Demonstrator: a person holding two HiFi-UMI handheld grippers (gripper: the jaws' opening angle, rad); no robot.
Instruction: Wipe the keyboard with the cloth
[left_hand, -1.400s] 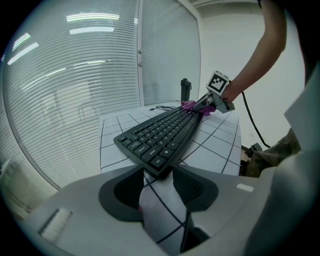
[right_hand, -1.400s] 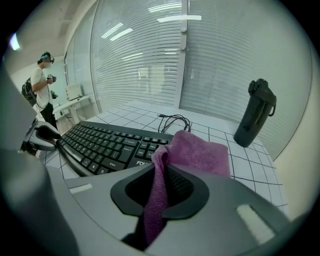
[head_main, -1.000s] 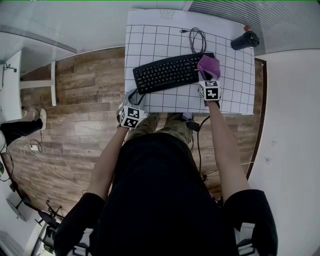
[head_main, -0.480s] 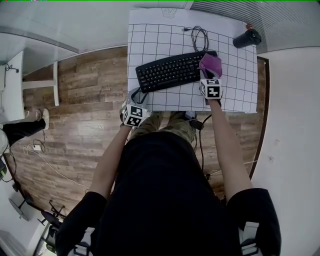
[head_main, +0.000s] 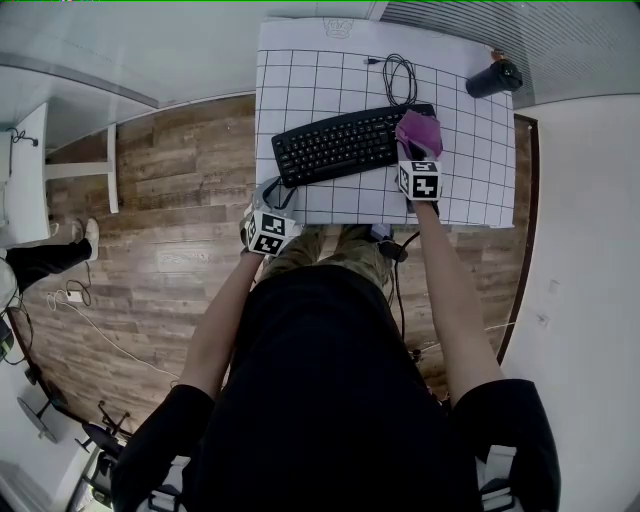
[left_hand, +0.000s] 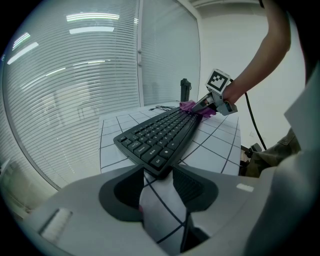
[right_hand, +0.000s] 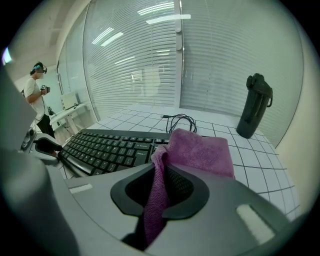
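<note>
Person seated at a table with a white grid mat (head_main: 300, 80). One gripper in each hand.

Keyboard (head_main: 340, 145): black, lies aslant mid-mat, left end nearer the person. Its cable (head_main: 395, 75) lies coiled on the mat just behind it.

Left gripper (head_main: 273, 195): at the keyboard's near-left corner. Own view shows that corner (left_hand: 160, 167) wedged between the two jaw tips, pads pressed to either side of it. Bare mat shows between the jaws further back.

Right gripper (head_main: 415, 155): at the keyboard's right end. Jaws clamped on the cloth (right_hand: 200, 150), a fold of it pinched upright between the pads. Cloth is purple; the free part spreads forward over the keyboard's right end and touches the keys. From the left gripper view, the cloth (left_hand: 189, 105) shows at the far end of the keyboard, under the right gripper's tips.

Bottle (head_main: 492, 78): dark, upright at the mat's far right corner, well apart from the keyboard.
</note>
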